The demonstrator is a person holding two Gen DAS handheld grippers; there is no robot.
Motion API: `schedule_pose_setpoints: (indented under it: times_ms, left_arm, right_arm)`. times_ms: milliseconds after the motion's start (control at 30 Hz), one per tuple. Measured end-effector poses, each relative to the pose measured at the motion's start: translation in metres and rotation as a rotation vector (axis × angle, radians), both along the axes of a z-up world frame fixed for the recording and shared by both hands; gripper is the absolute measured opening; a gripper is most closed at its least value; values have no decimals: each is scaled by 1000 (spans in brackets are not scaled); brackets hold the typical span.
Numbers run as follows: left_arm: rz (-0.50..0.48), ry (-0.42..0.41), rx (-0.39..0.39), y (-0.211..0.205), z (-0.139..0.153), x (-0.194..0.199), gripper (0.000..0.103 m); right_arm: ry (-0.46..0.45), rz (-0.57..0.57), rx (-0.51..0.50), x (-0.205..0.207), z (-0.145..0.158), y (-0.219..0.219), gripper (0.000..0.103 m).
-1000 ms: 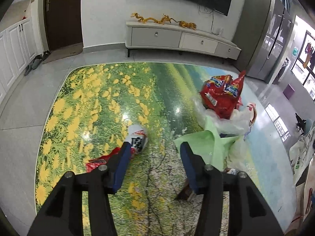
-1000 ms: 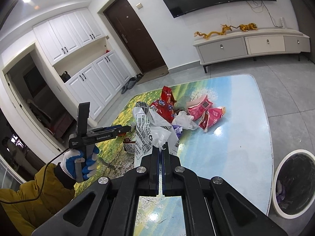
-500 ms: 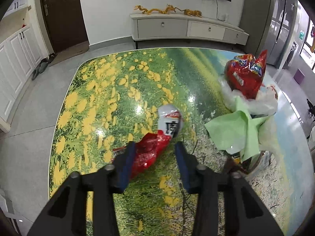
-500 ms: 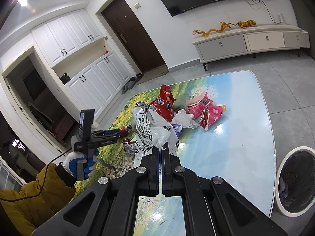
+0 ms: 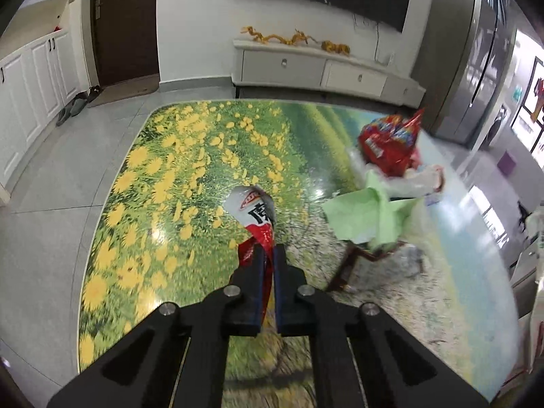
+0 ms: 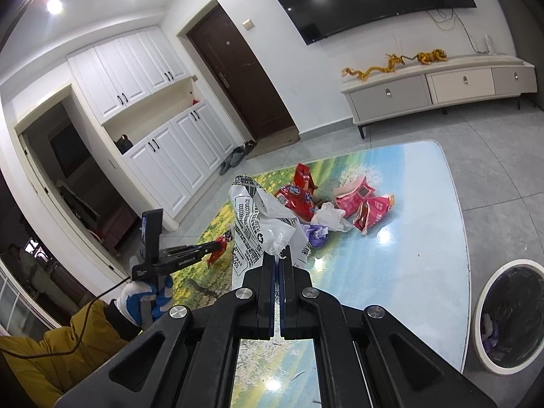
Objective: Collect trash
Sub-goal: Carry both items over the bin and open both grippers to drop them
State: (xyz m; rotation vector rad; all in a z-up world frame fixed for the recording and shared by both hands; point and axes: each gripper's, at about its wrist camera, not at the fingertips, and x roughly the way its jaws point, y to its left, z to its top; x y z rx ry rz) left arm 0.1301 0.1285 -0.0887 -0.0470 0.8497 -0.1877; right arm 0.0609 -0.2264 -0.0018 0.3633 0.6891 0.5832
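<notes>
The left gripper (image 5: 268, 255) has just been closing, and its blue-padded jaws are now clamped on the crinkled red end of a glossy foil snack wrapper (image 5: 253, 212), whose white printed end sticks out ahead over the table (image 5: 163, 176). The tabletop is smooth and shiny, printed with yellow flowers and green meadow, with rounded corners. Just to the right lies a crumpled pale green paper sheet (image 5: 360, 214), and beyond it a puffy red snack bag (image 5: 389, 148) sits on thin clear plastic.

From the right wrist view, the right gripper (image 6: 277, 253) has its jaws pressed together on a fold of a thin white plastic bag (image 6: 268, 221) with black print, which stands up crumpled ahead of the fingers. To the left, a gloved hand (image 6: 149, 301) in white and blue, with a yellow sleeve, holds the other gripper. Farther on the table lie a red packet (image 6: 299, 193), a wad of white plastic (image 6: 331, 217), a purple scrap (image 6: 316, 233) and two pink-red pouches (image 6: 365, 202). A round white bin (image 6: 486, 309) with a dark liner stands on the grey tiled floor to the right of the table.
</notes>
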Motion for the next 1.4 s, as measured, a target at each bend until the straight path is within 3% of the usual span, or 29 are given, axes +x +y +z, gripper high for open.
schedule_pose_setpoints:
  times_ms: [167, 333, 467, 633, 900, 1167, 1200, 1300, 1400]
  left_arm:
    - [-24, -81, -33, -9, 40, -34, 4]
    - [-113, -169, -61, -44, 87, -54, 4]
    - [-214, -202, -112, -92, 115, -54, 4]
    - [-388, -192, -142, -187, 133, -46, 4]
    - [-634, -59, -93, -373, 99, -23, 4]
    - [-701, 86, -83, -494, 46, 14, 6]
    - [-702, 101, -87, -503, 40, 19, 6]
    - [-693, 138, -98, -519, 28, 28, 6]
    - [-697, 149, -104, -523, 23, 27, 7]
  right_arm:
    - [-35, -12, 22, -15, 10, -7, 2]
    - [-67, -60, 46, -29, 17, -29, 2]
    - [-90, -141, 60, -38, 20, -66, 2]
    - [-87, -296, 50, -50, 14, -131, 2]
    - [40, -576, -58, -52, -34, -240, 2]
    - [167, -658, -73, -13, -90, -290, 7]
    - [187, -661, -75, -7, -99, -294, 9]
    - [237, -659, -88, 8, -121, -301, 43]
    - [264, -669, -109, 7, -132, -308, 46]
